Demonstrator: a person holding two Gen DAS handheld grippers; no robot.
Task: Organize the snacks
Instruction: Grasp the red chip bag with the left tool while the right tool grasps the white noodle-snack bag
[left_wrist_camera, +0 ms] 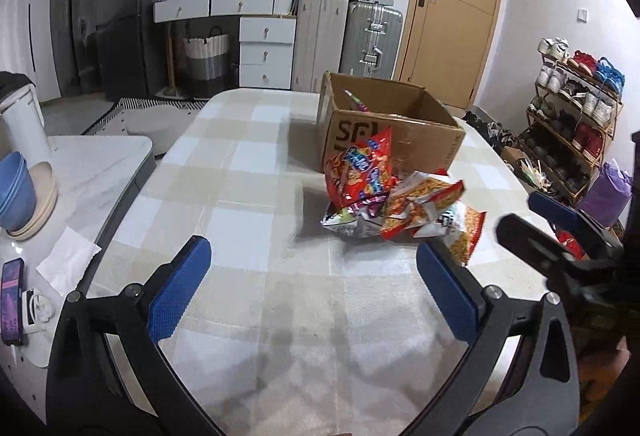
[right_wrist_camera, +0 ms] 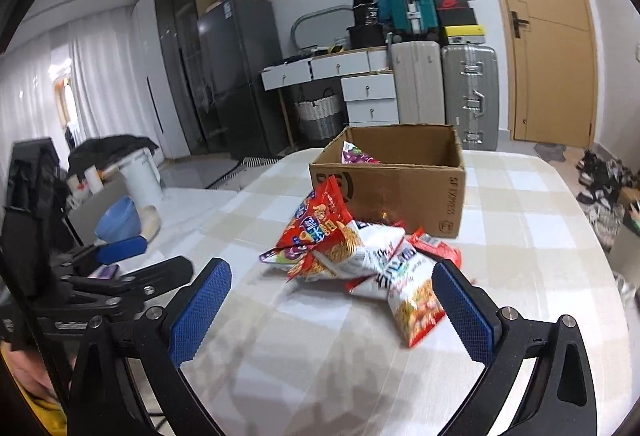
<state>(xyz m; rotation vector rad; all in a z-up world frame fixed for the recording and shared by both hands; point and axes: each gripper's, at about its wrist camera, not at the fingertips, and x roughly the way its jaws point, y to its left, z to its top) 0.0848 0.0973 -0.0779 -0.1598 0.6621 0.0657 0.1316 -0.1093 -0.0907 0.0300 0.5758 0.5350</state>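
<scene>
Left claw [left_wrist_camera: 314, 292] wide open at bottom of left wrist view, blue pads [left_wrist_camera: 180, 292] far apart, nothing between, hovering over checked bench [left_wrist_camera: 248, 164]. Right claw [right_wrist_camera: 332, 310] also spread open at bottom of right wrist view, empty, pads [right_wrist_camera: 464, 312] either side of bench cloth. Snack pile [left_wrist_camera: 394, 200] right of centre in left view, centre in right view, heaped on bench just in front of cardboard box [left_wrist_camera: 394, 134]. Red bag [left_wrist_camera: 360, 168] propped up at pile's rear, leaning at box front; white and red bags [right_wrist_camera: 416, 292] sprawled lower right of pile, nearest one close to right claw's right pad. Box open-topped, upper centre of both views, one purple packet [right_wrist_camera: 356, 156] inside against left wall. Right claw's black frame poking in at right edge of left view; left claw's frame at left edge of right view. Blue bowls [left_wrist_camera: 16, 188] and phone [left_wrist_camera: 11, 300] on side counter, left edge of left view. Suitcases [right_wrist_camera: 470, 92] and door [right_wrist_camera: 548, 32] in upper background. Shoe rack [left_wrist_camera: 576, 116] at right of left view.
</scene>
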